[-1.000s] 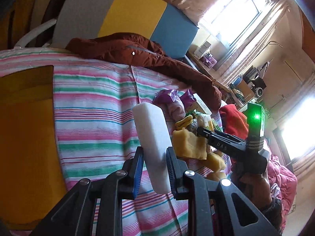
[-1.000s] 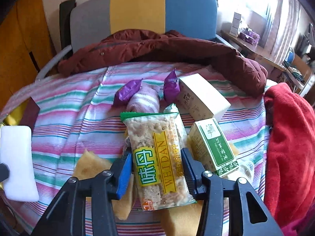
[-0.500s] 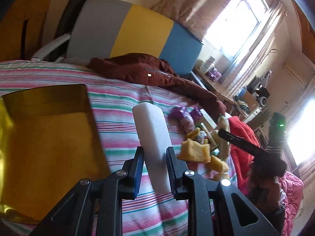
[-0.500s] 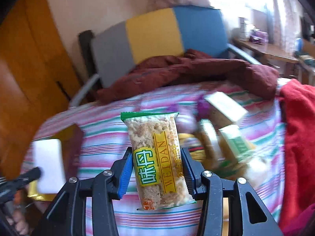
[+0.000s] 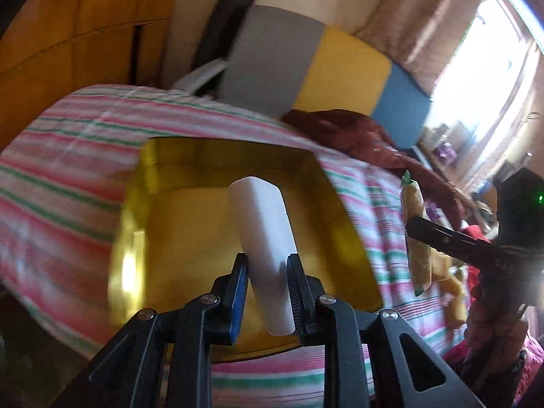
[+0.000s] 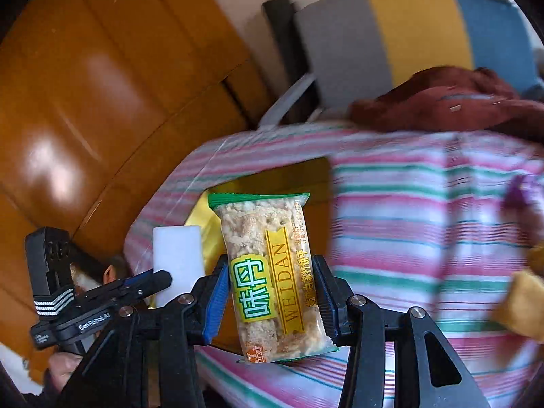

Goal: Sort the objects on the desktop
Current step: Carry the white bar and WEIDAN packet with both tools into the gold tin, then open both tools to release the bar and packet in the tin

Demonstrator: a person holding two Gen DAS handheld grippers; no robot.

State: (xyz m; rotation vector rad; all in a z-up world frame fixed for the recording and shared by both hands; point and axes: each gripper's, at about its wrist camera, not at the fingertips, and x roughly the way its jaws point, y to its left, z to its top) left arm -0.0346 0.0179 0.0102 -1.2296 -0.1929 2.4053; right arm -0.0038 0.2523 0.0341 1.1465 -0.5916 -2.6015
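My left gripper (image 5: 267,268) is shut on a white block (image 5: 261,231) and holds it above a shiny gold tray (image 5: 163,224) on the striped cloth. My right gripper (image 6: 270,278) is shut on a WEIDAN biscuit packet (image 6: 268,272) with a green top edge, held above the tray's right part (image 6: 319,183). The left gripper with the white block (image 6: 175,258) shows at lower left in the right wrist view. The right gripper's finger and the packet seen edge-on (image 5: 416,238) show at right in the left wrist view.
A striped pink, green and white cloth (image 6: 425,204) covers the table. A dark red jacket (image 6: 452,102) lies at the back before a grey, yellow and blue chair back (image 6: 391,34). Yellow sponge pieces (image 6: 523,302) and a purple wrapper (image 6: 516,193) lie at right. A wooden wardrobe (image 6: 85,102) stands left.
Both grippers have swung left with their loads. The gold tray now lies under the white block, and the packet has moved away from the object pile to beside the tray.
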